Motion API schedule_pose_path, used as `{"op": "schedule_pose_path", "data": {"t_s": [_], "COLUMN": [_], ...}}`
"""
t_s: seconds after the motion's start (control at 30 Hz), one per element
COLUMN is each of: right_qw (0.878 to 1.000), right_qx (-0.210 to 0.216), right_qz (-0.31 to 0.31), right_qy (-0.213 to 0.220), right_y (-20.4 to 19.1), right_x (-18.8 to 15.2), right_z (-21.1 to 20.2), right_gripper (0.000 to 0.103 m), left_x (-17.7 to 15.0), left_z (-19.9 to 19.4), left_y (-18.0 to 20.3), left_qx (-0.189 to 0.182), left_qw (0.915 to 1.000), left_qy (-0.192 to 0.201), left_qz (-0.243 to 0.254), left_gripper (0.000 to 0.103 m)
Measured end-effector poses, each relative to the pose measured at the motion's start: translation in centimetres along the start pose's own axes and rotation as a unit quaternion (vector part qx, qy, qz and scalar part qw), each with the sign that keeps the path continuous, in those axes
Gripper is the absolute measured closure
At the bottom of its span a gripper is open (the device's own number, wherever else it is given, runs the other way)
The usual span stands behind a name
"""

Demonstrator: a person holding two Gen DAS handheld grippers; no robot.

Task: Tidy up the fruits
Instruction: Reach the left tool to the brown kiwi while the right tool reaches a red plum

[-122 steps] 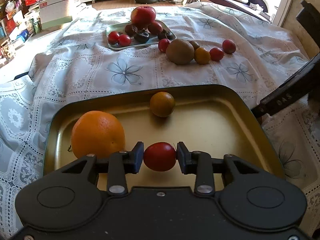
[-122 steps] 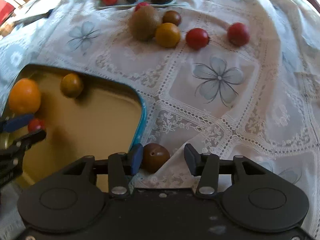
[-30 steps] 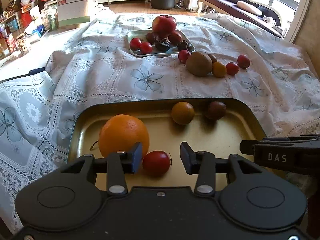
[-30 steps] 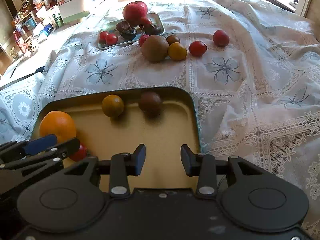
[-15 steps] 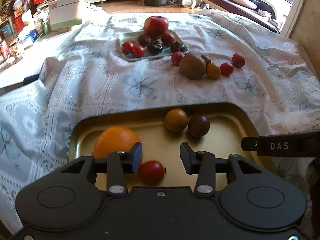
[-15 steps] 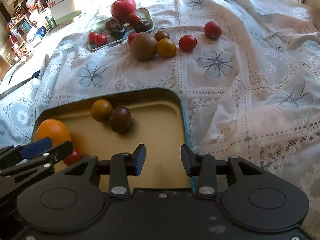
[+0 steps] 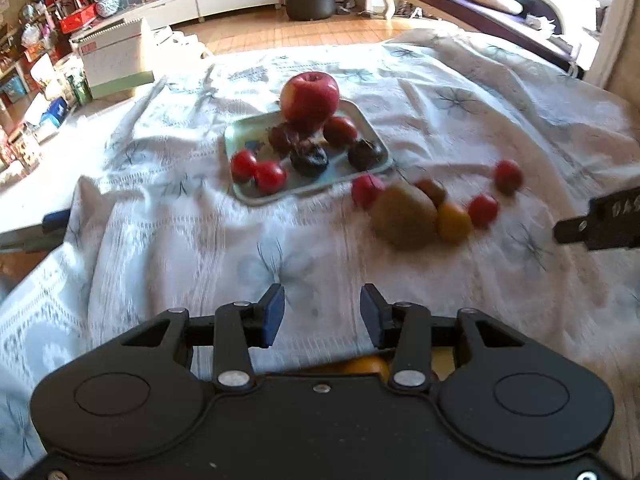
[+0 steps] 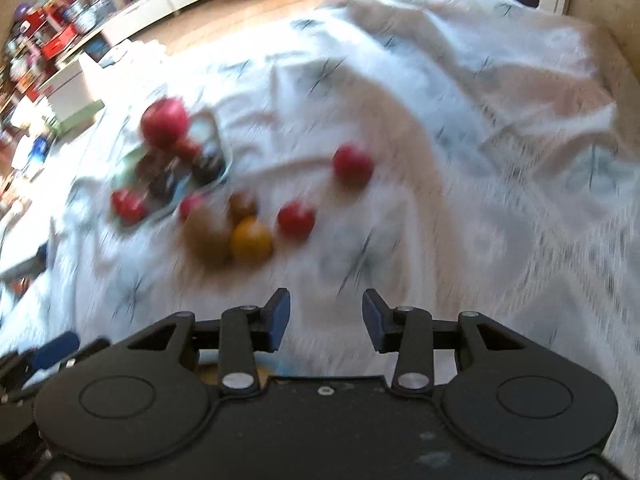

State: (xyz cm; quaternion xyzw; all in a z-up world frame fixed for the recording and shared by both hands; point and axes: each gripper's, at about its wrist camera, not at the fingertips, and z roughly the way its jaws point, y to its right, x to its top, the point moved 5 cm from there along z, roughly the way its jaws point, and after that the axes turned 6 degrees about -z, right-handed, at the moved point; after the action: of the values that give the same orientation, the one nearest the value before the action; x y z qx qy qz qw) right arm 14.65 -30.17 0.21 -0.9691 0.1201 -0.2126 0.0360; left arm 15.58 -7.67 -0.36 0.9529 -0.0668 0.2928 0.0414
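Both grippers empty w/ fingers spread, L gripper and R gripper facing table: small tray holds apple & dark fruit, while kiwi, orange fruit, red tomatoes lie loose beside it, unsorted.

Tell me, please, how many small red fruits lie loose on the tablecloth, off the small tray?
3: one beside the small tray, one right of the yellow fruit, one farthest right. Others may hide behind the kiwi.

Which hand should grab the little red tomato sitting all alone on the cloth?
Probably the right gripper. The lone red tomato sits almost straight ahead of its open, empty jaws, while from the left gripper it lies far off to the right side.
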Motion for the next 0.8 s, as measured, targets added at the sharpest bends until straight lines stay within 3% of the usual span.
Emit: {"op": "schedule_pose_path", "data": {"t_s": [0.13,0.33,0.63,0.8], "right_qw": [0.999,0.998,0.997,0.997], "right_qx": [-0.017,-0.036,-0.042,-0.048], "right_qz": [0.027,0.045,0.058,0.056], "right_qy": [0.004,-0.006,0.000,-0.001], "right_y": [1.4,1.9,2.0,2.6], "right_x": [3.7,7.5,9.0,9.1], "right_z": [2.6,6.5,9.9,11.1], "right_gripper": [0.059,0.059,0.058,0.055], "left_x": [1.9,3.8,4.4,4.5], "left_z": [1.9,3.8,5.8,6.4], "left_y": [0.6,1.6,2.4,2.3], "left_qx": [0.018,-0.003,-0.009,-0.032], "left_qw": [0.9997,0.9998,0.9998,0.9995], "left_qy": [0.015,0.017,0.015,0.002], "left_qz": [0.007,0.005,0.008,-0.008], "left_gripper": [0.052,0.052,0.052,0.052]}}
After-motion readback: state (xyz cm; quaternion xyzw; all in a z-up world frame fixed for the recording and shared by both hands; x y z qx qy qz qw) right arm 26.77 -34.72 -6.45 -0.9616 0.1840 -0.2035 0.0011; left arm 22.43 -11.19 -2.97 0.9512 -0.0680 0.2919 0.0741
